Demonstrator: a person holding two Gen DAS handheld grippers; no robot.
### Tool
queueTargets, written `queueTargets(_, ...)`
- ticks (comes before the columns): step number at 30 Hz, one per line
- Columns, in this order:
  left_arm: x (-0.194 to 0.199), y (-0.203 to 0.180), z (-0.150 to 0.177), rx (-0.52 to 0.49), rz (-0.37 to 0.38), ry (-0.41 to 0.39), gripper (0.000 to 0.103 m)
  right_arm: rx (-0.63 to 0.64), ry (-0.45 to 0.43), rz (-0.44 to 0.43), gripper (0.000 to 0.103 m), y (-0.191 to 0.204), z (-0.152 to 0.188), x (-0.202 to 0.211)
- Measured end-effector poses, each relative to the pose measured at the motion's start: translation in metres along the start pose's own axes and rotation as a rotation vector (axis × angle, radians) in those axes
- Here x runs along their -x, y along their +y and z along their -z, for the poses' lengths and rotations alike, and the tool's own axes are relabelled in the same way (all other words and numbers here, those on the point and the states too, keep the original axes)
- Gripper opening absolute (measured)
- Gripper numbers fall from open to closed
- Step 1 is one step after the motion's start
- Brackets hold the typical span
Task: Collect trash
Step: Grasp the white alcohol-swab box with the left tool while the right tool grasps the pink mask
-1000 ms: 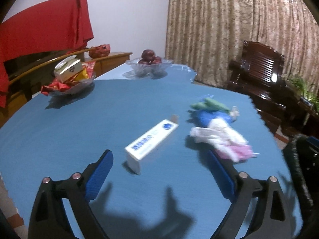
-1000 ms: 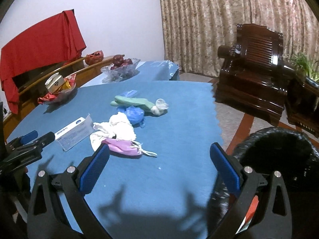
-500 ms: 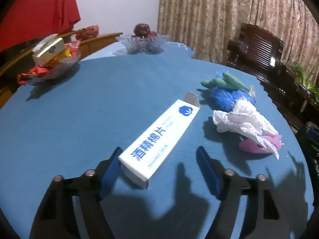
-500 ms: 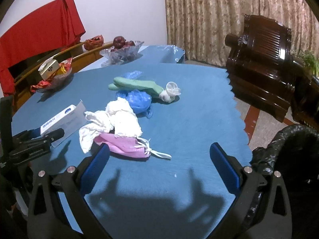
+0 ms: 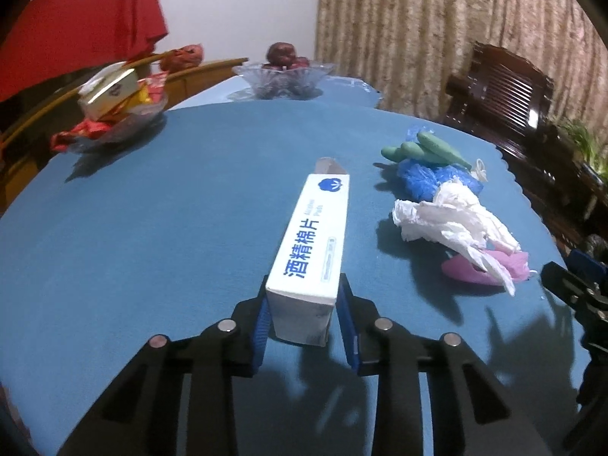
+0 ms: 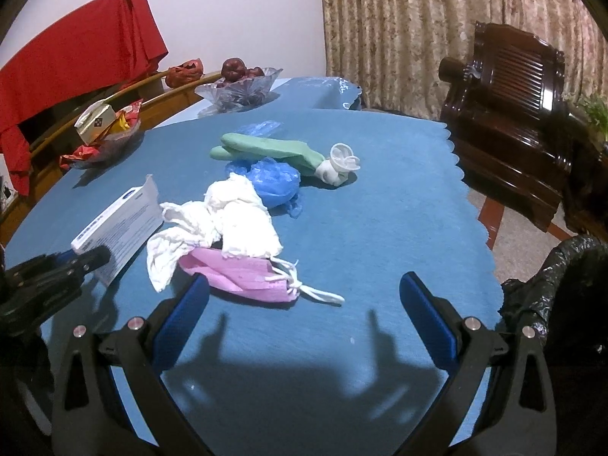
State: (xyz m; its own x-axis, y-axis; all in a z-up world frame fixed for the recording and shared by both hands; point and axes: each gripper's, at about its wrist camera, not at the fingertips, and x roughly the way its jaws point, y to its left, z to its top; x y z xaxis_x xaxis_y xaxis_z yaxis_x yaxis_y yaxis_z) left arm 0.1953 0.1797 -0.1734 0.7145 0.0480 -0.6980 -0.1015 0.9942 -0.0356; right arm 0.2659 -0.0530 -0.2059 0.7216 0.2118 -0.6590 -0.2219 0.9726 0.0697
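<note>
My left gripper (image 5: pixel 304 315) is shut on the near end of a long white box (image 5: pixel 315 235) with blue print, which lies on the blue table. The box also shows in the right wrist view (image 6: pixel 117 228). To its right lie crumpled white tissue (image 5: pixel 452 220), a pink face mask (image 5: pixel 482 269), a blue plastic wad (image 5: pixel 425 178) and a green glove (image 5: pixel 425 148). My right gripper (image 6: pixel 304 311) is open, low over the table just in front of the pink mask (image 6: pixel 243 273) and white tissue (image 6: pixel 228 220). A black trash bag (image 6: pixel 562 285) hangs at the table's right edge.
A glass bowl of fruit (image 5: pixel 283 76) and a dish of snack packets (image 5: pixel 114 114) stand at the far side. A dark wooden armchair (image 6: pixel 509 121) stands right of the table. The scalloped table edge (image 6: pixel 478 228) runs along the right.
My left gripper moved forward around the white box and shut on its near end. My right gripper moved closer to the pink mask and tissue, still open.
</note>
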Motion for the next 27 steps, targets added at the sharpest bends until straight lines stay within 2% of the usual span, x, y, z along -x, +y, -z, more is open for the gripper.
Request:
queueTargets(5, 0.011, 0.000, 0.010, 0.026, -0.016, -0.002, 0.031, 0.017, 0.017, 0.002, 0.096, 0.003, 0.000, -0.007)
queueTargets(9, 0.010, -0.001, 0.013, 0.029, -0.015, 0.008, 0.031, 0.030, 0.063, -0.011, 0.081, 0.007, 0.001, -0.019)
queueTargets(11, 0.010, -0.002, 0.014, 0.025, -0.016, 0.008, 0.031, 0.034, 0.086, -0.018, 0.080, 0.009, 0.002, -0.024)
queueTargets(14, 0.011, -0.004, 0.014, 0.022, -0.015, 0.009, 0.031, 0.037, 0.119, -0.041, 0.072, 0.010, 0.002, -0.031)
queueTargets(17, 0.011, -0.004, 0.014, 0.021, -0.015, 0.009, 0.030, 0.041, 0.151, -0.076, 0.057, 0.012, 0.002, -0.037)
queueTargets(20, 0.013, -0.008, 0.015, 0.013, -0.017, 0.008, 0.030, 0.047, 0.164, -0.111, 0.034, 0.014, 0.003, -0.038)
queueTargets(21, 0.014, -0.010, 0.015, 0.010, -0.016, 0.008, 0.030, 0.047, 0.164, -0.125, 0.022, 0.014, 0.003, -0.037)
queueTargets(22, 0.014, -0.011, 0.015, 0.008, -0.016, 0.007, 0.030, 0.048, 0.166, -0.135, 0.017, 0.015, 0.004, -0.036)
queueTargets(24, 0.017, -0.014, 0.015, 0.005, -0.017, 0.004, 0.030, 0.055, 0.171, -0.144, 0.012, 0.017, 0.005, -0.034)
queueTargets(27, 0.022, -0.017, 0.015, 0.000, -0.018, -0.002, 0.030, 0.057, 0.160, -0.155, 0.010, 0.018, 0.006, -0.025)
